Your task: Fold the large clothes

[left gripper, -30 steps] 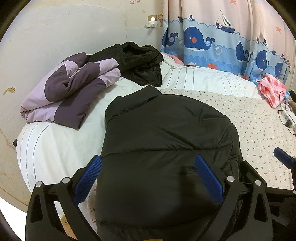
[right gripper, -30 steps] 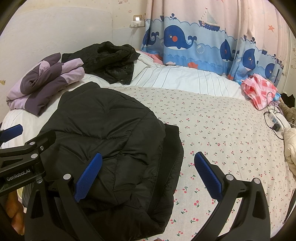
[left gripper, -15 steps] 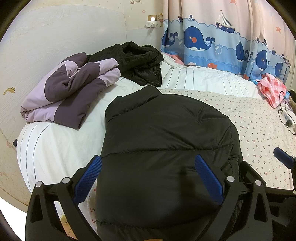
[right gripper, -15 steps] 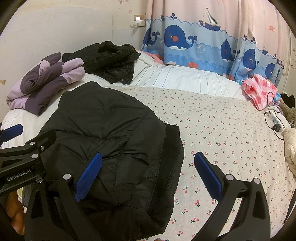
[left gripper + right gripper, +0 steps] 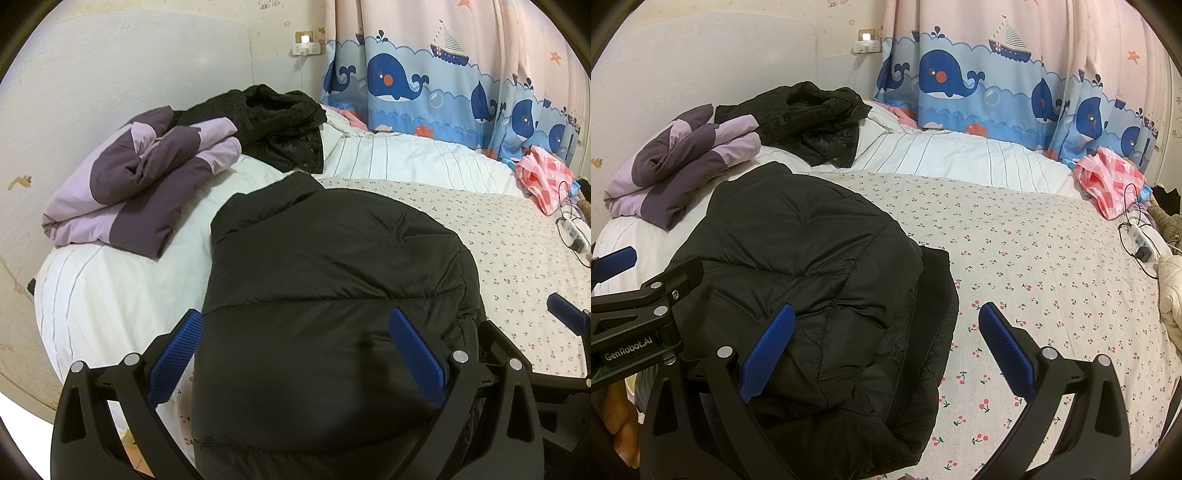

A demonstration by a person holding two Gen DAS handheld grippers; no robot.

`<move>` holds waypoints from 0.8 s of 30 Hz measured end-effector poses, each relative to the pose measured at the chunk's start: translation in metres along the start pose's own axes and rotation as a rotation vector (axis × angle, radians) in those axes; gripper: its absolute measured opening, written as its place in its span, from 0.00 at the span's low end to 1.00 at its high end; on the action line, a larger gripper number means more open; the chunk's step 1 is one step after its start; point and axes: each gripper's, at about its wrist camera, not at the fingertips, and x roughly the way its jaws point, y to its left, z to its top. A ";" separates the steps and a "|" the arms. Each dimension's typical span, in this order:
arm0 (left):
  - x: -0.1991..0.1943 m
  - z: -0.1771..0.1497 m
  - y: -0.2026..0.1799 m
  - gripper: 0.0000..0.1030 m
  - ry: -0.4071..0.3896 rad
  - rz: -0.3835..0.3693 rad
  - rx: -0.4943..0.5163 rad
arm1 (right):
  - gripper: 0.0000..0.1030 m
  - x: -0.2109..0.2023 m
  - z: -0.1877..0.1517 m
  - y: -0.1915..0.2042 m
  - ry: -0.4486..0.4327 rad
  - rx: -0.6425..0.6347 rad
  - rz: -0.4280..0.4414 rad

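Both tools are held low over the near end of the bed with nothing in them. The left gripper (image 5: 295, 350) stands spread wide, its two blue pads either side of the hem end of the black puffer jacket (image 5: 332, 295); whether the pads touch the fabric cannot be told. The right gripper (image 5: 886, 347) is equally wide apart: its left pad lies over the jacket's folded right edge, its right pad over bare cherry-print sheet (image 5: 1052, 266).

The jacket looks already narrowed, sides turned in, with a dark band of lining or sleeve showing along the edge between the right gripper's fingers. The sensible next step, as a judgement, is to pinch the two hem corners and carry them toward the collar. Puffer fill is slippery and springy, so bite deep enough to catch every layer, keep both tools level and moving together, and press the air out on landing, or the fold will spring open.

Beyond the fingertips the jacket's collar points away. Farther still, ahead and left, sit a folded purple-and-lilac garment (image 5: 140, 184) and a crumpled black coat (image 5: 280, 125), with the whale-print curtain (image 5: 424, 81) behind.
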 end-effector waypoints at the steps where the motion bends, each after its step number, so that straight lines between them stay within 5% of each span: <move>1: -0.002 0.000 -0.001 0.93 -0.013 0.012 0.007 | 0.93 0.000 0.000 0.000 0.000 0.001 0.001; 24: 0.000 -0.001 0.001 0.93 0.008 -0.020 -0.001 | 0.93 0.000 0.000 0.001 0.000 -0.001 -0.001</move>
